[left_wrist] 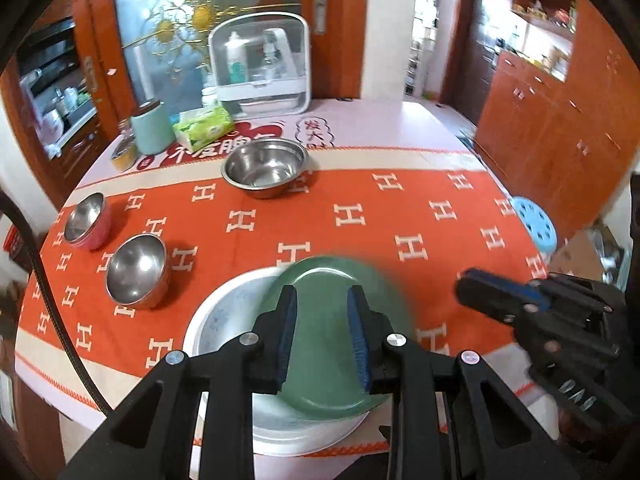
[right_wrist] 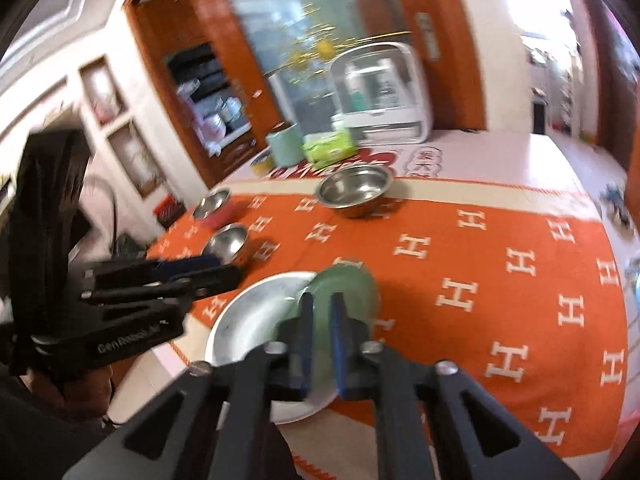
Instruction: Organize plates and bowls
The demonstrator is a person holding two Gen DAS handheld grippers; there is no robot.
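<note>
Green plate (left_wrist: 332,344) partly covers white plate (left_wrist: 224,320); blurred rims.

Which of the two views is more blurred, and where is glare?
Right wrist view: blurred throughout, the green plate smeared. Left wrist view: mostly sharp; only the right gripper and the plate's edge blur. Glare shows in the large steel bowl.

My left gripper (left_wrist: 322,332) tilts steeply downward, its jaws a narrow way apart; my right gripper (right_wrist: 322,340) angles down too, its jaws nearly together
</note>
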